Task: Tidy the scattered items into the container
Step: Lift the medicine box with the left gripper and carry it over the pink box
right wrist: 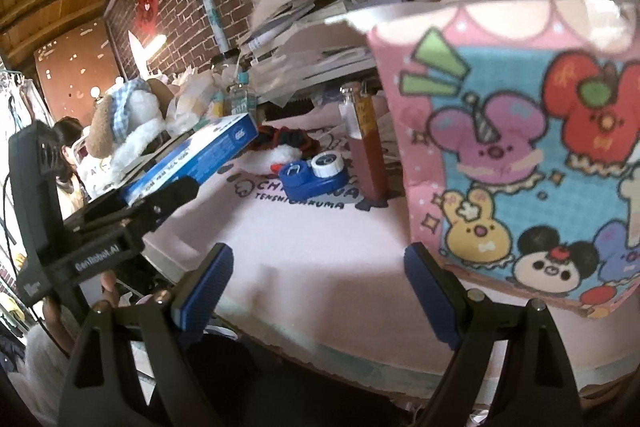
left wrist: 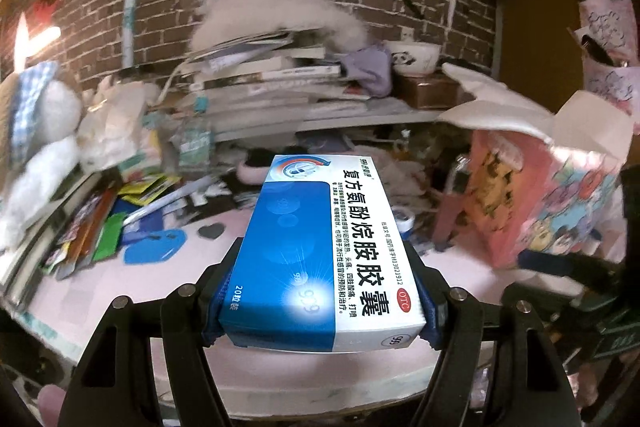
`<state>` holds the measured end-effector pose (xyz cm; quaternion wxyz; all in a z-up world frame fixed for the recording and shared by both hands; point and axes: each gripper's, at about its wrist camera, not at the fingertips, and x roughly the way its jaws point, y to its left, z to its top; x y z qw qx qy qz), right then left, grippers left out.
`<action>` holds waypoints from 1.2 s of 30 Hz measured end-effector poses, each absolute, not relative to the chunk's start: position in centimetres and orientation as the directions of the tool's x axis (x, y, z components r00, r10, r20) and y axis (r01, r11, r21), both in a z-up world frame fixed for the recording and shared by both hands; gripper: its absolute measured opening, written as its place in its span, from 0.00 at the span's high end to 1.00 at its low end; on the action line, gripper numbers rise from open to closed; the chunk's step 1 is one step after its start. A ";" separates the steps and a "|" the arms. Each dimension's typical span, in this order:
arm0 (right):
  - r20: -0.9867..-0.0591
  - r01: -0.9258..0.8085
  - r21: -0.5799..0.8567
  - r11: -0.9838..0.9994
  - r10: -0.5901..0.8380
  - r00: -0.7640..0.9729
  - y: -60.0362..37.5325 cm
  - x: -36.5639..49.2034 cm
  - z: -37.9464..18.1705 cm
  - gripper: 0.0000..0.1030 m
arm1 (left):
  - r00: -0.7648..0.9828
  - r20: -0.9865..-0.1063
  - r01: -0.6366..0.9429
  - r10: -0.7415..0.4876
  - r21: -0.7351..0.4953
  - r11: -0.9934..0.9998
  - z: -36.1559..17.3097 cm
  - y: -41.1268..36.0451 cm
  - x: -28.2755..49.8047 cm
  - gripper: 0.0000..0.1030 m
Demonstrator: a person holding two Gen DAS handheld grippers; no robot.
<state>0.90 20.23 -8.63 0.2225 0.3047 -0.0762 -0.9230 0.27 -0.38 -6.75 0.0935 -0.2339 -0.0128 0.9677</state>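
A blue and white medicine box (left wrist: 304,227) lies flat between the blue pads of my left gripper (left wrist: 322,271), which is shut on its long sides and holds it above the pink mat (left wrist: 200,291). From the right wrist view the same box (right wrist: 192,155) hangs off the mat at the left, in the left gripper (right wrist: 160,199). The pink cartoon-printed container (right wrist: 520,167) stands at the right with its top flaps open; it also shows in the left wrist view (left wrist: 540,195). My right gripper (right wrist: 318,259) is open beside the container's lower corner, with nothing between its fingers.
On the mat lie a blue contact lens case (right wrist: 312,175) and a brown bottle (right wrist: 368,147). A plush toy (right wrist: 128,123), loose packets (left wrist: 100,227) and a stack of books (left wrist: 272,75) crowd the back and left. A person (right wrist: 68,147) is far left.
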 end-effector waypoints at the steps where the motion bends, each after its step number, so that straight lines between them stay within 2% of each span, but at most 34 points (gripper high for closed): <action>1: -0.526 0.363 0.276 -0.890 -0.456 -0.718 20.3 1.0 -8.5 0.17 | -0.873 -0.447 -0.185 0.197 -0.070 -0.980 -6.3 -0.2 0.2 0.33; 14: -0.528 0.346 0.284 -0.894 -0.447 -0.722 22.0 1.7 -8.0 0.17 | -0.877 -0.376 -0.297 0.298 -0.062 -0.953 -0.6 2.9 -0.5 0.33; 21: -0.544 0.344 0.288 -0.894 -0.449 -0.709 22.3 1.4 -8.4 0.16 | -0.851 -0.388 -0.361 0.355 -0.060 -0.931 0.9 5.4 -1.6 0.33; 26: -0.551 0.344 0.293 -0.892 -0.451 -0.702 22.3 1.4 -8.6 0.16 | -0.805 -0.389 -0.458 0.448 -0.073 -0.886 2.1 7.3 -2.2 0.33; 36: -0.552 0.325 0.294 -0.899 -0.437 -0.710 23.2 1.6 -8.5 0.16 | -0.592 -0.505 -0.687 0.628 -0.091 -0.721 4.2 13.4 -5.3 0.33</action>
